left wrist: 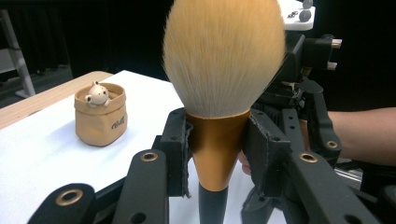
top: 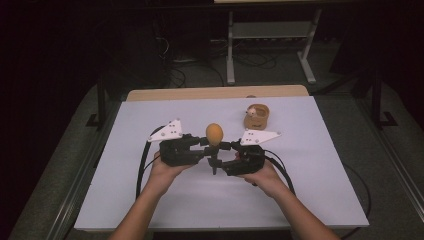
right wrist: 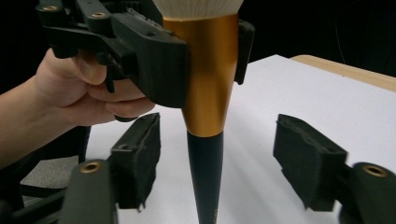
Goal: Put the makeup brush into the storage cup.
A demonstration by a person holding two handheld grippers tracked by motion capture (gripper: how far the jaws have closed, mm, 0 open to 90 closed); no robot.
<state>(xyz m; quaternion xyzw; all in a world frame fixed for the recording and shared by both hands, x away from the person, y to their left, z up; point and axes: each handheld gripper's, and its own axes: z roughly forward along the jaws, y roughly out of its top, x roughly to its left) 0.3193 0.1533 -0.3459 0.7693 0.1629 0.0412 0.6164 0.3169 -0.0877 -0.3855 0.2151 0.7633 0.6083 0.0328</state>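
A large makeup brush [top: 214,135] with a tan bristle head, gold ferrule [left wrist: 215,149] and black handle [right wrist: 205,177] stands upright above the white table. My left gripper [left wrist: 215,154] is shut on the gold ferrule, bristles up. My right gripper [right wrist: 217,163] is open, its pads [right wrist: 306,163] wide apart on either side of the black handle without touching it. In the high view the left gripper [top: 202,143] and the right gripper [top: 226,146] meet at the brush near the table's middle.
A small tan fabric pouch [top: 256,117] with a little bear figure [left wrist: 97,94] in it stands at the back right of the white sheet [top: 310,170]. A wooden table edge [top: 215,93] lies behind, and a metal stand [top: 270,45] farther back.
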